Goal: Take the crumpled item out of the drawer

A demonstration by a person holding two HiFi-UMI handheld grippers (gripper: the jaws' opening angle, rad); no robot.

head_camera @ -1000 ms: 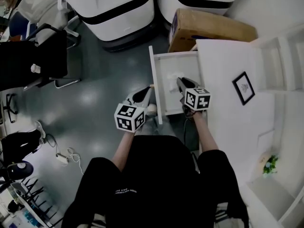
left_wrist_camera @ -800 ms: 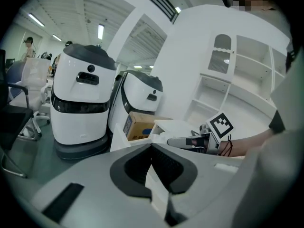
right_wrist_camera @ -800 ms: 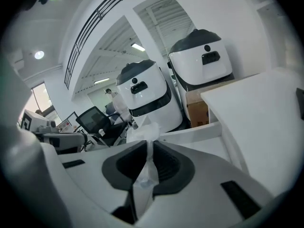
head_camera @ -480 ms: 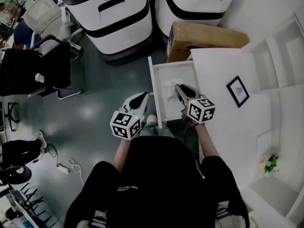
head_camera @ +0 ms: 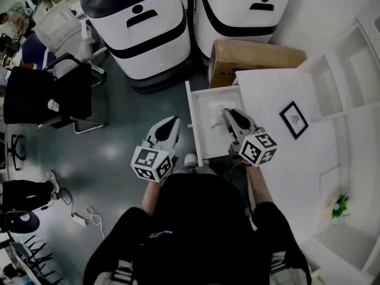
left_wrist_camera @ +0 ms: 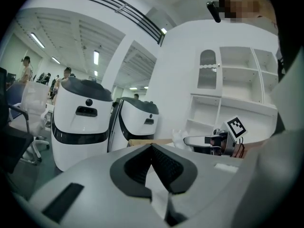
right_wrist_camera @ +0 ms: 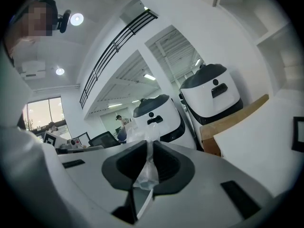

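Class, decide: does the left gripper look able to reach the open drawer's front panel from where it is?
Probably yes: the left gripper sits just outside the drawer front, and nothing visible stands between them.

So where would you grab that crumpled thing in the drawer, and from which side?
By an upstanding fold, from above: the open drawer leaves only its top free. The crumpled item is thin, crinkly film; the right gripper is shut on such a fold.

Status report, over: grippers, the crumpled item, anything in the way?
Right gripper shut on crumpled plastic, above the open drawer. Left gripper shut, empty, beside the drawer front. Nothing seen blocking the lift.
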